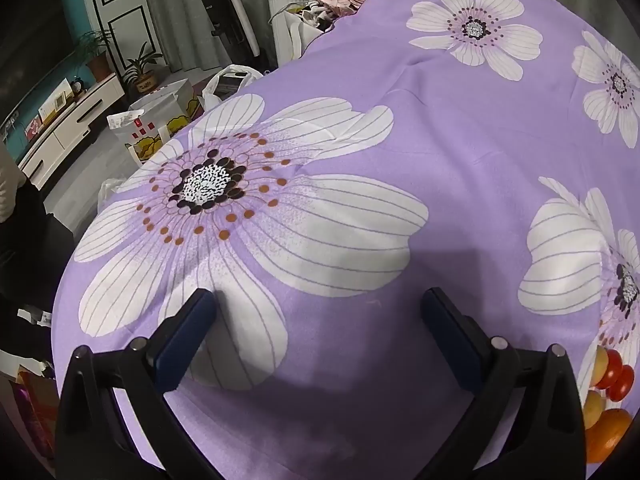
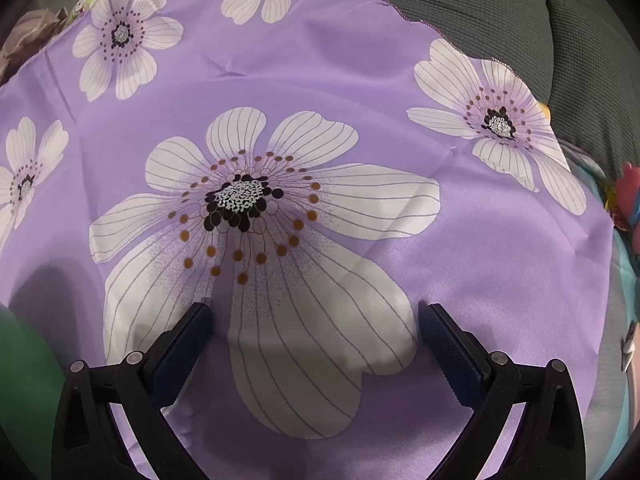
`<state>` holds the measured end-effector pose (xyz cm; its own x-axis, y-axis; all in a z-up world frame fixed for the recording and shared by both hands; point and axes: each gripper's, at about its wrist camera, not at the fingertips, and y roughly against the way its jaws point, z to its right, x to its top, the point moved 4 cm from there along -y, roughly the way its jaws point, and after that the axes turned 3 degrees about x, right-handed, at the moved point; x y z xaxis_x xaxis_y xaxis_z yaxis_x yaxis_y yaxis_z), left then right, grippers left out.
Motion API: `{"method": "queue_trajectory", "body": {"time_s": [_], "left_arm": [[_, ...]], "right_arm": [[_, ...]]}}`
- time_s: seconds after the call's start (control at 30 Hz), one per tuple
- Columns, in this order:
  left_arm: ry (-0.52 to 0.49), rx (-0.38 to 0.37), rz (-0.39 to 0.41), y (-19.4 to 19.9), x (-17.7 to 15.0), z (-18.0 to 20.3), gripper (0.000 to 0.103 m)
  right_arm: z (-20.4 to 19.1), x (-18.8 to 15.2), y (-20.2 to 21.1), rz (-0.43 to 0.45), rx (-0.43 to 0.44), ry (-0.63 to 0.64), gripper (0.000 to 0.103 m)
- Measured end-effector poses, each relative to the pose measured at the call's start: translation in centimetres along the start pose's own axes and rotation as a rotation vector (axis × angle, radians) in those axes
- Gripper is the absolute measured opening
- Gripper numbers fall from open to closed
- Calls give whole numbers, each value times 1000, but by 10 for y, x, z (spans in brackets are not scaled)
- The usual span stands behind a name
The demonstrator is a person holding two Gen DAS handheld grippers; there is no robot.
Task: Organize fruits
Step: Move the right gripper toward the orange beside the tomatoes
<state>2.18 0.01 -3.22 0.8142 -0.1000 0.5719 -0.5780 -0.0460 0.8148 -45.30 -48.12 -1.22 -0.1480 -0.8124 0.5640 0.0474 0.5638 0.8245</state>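
left claw (image 1: 318, 312) released, empty | right claw (image 2: 316, 326) released, empty | fruits (image 1: 610, 390) at left view's edge on purple floral cloth (image 1: 440, 140) | risk: round fruit rolls when nudged

A home living room: a TV cabinet (image 1: 68, 120), potted plants (image 1: 140, 68) and a flowered purple cloth (image 1: 440, 160).

Clustered fruits (image 1: 608, 396) on the purple floral cloth (image 1: 460, 152): two red, two yellowish, one orange, touching.
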Motion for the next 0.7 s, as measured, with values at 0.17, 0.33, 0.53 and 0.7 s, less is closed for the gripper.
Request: {"method": "queue_trajectory", "body": {"time_s": [0.17,0.33,0.53,0.7], "left_arm": [[-16,-62,2,23,0,0,79],[84,-248,128,89,-5,-12,81],[-59,-415,152,137,-12,29,80],[-208,-540,105,152,-42,65,80]], "right_arm": [[4,-4,10,21,85,-25,103],[-11,-4,80,209,112,121,103],[-57,-20,179,410,379,267,103],[-106,-60,225,366,656,377,103]]}}
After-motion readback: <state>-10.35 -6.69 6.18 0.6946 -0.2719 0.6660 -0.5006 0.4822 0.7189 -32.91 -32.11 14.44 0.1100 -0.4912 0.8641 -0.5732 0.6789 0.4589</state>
